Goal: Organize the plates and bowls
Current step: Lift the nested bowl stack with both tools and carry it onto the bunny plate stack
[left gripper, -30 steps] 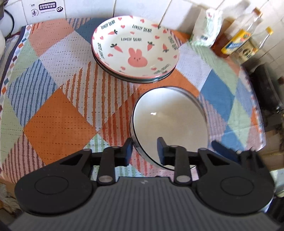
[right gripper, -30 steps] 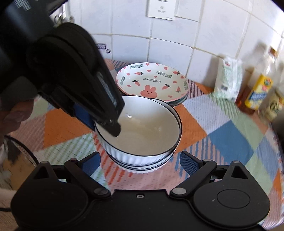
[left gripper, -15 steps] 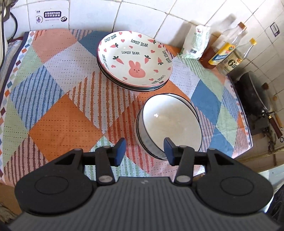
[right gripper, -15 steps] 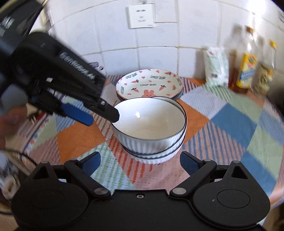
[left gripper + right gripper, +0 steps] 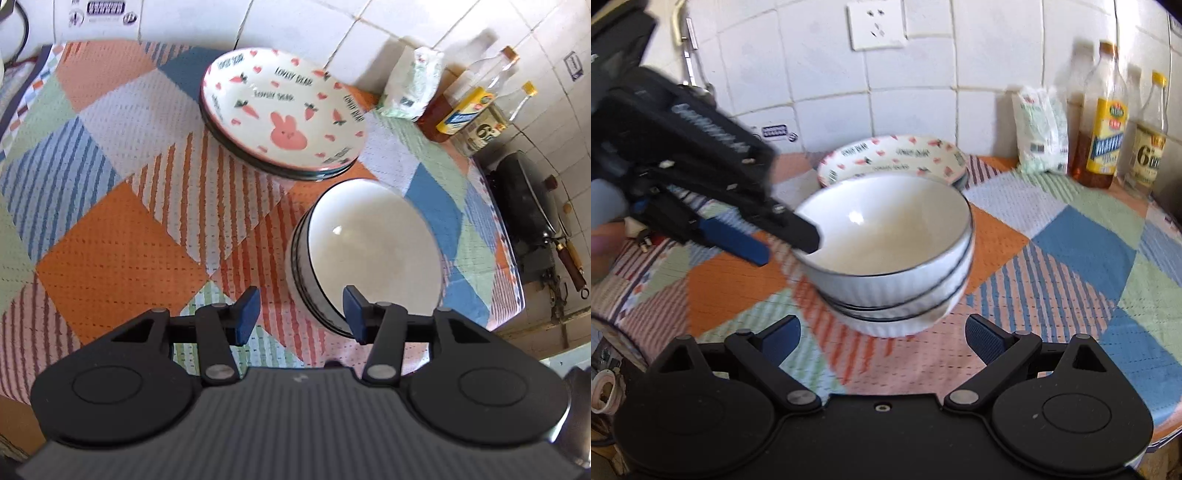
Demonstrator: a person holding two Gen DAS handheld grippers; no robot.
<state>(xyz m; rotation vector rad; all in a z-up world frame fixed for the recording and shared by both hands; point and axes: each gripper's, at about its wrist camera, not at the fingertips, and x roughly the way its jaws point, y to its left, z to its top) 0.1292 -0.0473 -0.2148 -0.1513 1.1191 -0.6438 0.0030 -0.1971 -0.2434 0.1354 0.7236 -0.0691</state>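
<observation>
**Left wrist view: release of the top bowl onto the nested stack**

Left wrist view shows the left gripper (image 5: 301, 314) with its fingers (image 5: 245, 314) parted; its jaws have just been opening, and the near rim of the top white bowl (image 5: 373, 236) lies between the pads without being pressed by either. That bowl sits nested in the bowl stack (image 5: 897, 258), which the right wrist view shows as three white ribbed bowls with dark rims, standing on the patchwork-cloth surface (image 5: 122, 229). Just behind the bowls, and apart from them, is the plate stack (image 5: 284, 114), its top plate printed with a pink rabbit, carrots and hearts. A white packet (image 5: 1039, 129) and two bottles (image 5: 1102, 122) stand by the tiled wall; a dark pan (image 5: 528, 206) lies off the cloth's far edge.

The right gripper (image 5: 882, 336) is empty, fingers spread wide, low in front of the bowls.

Step in hand, as judged: letting go of the bowl just nested. Plates and bowls now form two separate piles, so the sorting appears close to done. The next move calls for drawing the left fingers back clear of the rim without snagging it, since a catch could tilt or drag the top bowl.
</observation>
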